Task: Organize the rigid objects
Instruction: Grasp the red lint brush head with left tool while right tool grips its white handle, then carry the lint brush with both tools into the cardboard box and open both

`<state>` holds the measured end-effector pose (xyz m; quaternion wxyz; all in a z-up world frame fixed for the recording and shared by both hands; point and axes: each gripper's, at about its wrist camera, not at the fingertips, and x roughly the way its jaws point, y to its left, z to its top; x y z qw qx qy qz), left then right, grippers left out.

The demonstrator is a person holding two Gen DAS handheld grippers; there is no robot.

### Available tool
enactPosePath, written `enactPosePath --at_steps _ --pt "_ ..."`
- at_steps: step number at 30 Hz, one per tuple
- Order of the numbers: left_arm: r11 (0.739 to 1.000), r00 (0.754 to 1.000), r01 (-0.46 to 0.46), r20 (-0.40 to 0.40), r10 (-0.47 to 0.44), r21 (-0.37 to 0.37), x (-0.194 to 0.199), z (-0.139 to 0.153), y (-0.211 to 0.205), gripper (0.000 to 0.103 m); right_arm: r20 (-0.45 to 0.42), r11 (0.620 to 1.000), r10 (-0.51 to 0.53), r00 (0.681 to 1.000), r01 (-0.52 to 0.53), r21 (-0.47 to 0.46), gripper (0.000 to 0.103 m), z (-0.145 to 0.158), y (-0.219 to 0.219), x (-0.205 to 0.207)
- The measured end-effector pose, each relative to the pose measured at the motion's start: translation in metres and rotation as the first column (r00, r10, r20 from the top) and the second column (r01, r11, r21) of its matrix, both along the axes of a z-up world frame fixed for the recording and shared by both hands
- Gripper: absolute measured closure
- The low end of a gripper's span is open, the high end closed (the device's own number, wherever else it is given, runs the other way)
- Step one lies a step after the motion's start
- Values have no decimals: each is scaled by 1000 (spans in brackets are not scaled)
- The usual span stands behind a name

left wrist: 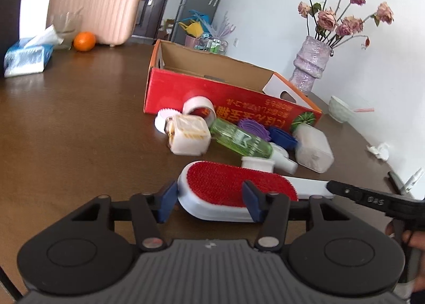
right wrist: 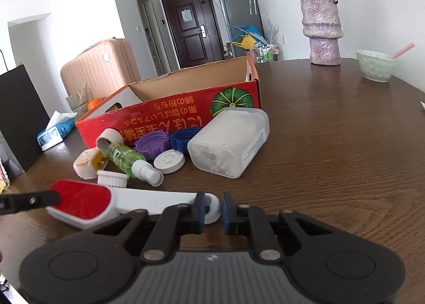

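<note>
A white lint brush with a red pad [left wrist: 233, 187] lies on the brown table. My left gripper [left wrist: 209, 200] has its blue fingers on both sides of the brush head and looks shut on it. In the right wrist view the brush [right wrist: 82, 201] stretches left, and my right gripper [right wrist: 213, 209] is closed on the looped end of its handle [right wrist: 212, 203]. Behind it lie a green spray bottle [right wrist: 127, 157], a white plug [right wrist: 86, 164], a tape roll [right wrist: 110, 138], purple and blue caps [right wrist: 151, 144], white lids and a frosted box [right wrist: 228, 142]. The red carton [right wrist: 170, 110] stands open behind them.
A pink suitcase [left wrist: 95, 6], an orange [left wrist: 84, 41] and a tissue pack [left wrist: 26, 57] sit at the far left. A purple vase of dried roses [right wrist: 322, 30] and a pale bowl [right wrist: 375, 64] stand at the right. Crumpled paper [left wrist: 378, 150] and pens lie near the right edge.
</note>
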<state>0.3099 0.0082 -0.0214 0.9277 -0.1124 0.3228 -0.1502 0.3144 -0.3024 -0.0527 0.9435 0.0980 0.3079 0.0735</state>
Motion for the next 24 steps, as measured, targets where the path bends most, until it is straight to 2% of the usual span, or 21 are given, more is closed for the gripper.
enactPosePath --at_steps 6,11,14,19,24 --pt "997 999 -47 1 47 -54 -23 -3 3 49 -5 1000 -15 1000 15 5 90 1 1 -14" --pt "997 999 -50 6 50 -51 -33 2 1 52 -13 999 -33 999 34 33 89 1 -2 -23" --pt "998 998 -41 49 43 -41 -41 10 -2 52 1 997 -59 998 59 46 90 5 -3 -32" --pt "998 991 -37 126 43 -46 -33 37 -6 52 97 997 -75 992 72 31 89 32 -3 -37" --pt "997 972 -64 223 71 -41 4 69 -13 52 196 997 -76 978 72 25 90 70 -5 -3"
